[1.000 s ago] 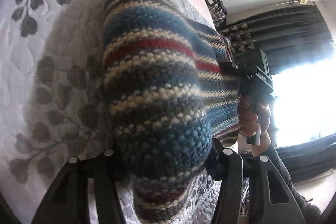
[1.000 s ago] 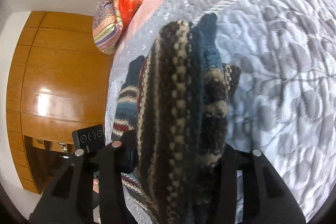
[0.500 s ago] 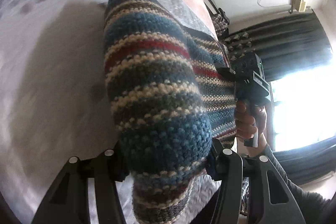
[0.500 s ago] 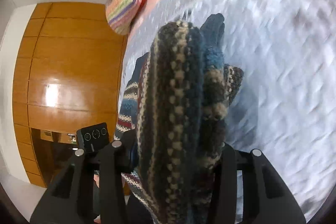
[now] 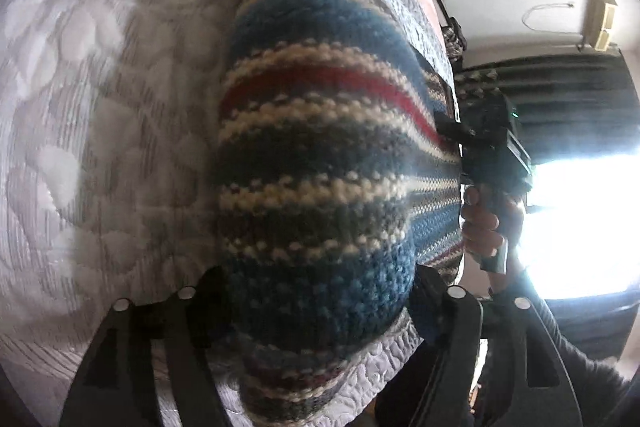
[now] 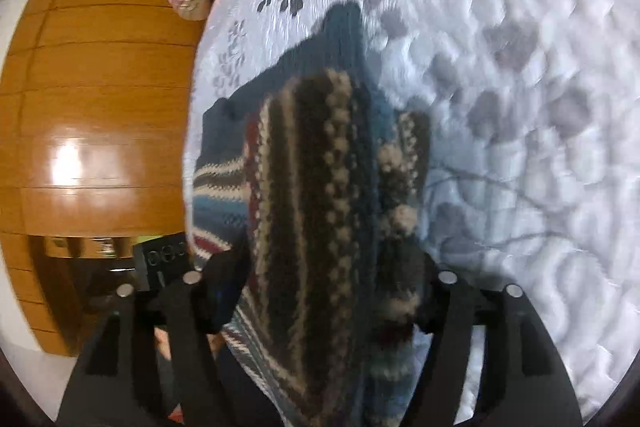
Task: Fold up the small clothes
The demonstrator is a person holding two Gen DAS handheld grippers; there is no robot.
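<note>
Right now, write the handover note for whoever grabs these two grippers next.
Left gripper: shut on a bunched end of the striped knit sweater.
Right gripper: shut on another bunched part of the same sweater, held by a hand visible in the left wrist view.
The sweater is stretched between both grippers over the grey quilted bedspread; its far dark-blue edge lies toward the bed.
Done: both grips taken.
Left: carry the held edge over, lay it down flat, release, finish the fold.
</note>
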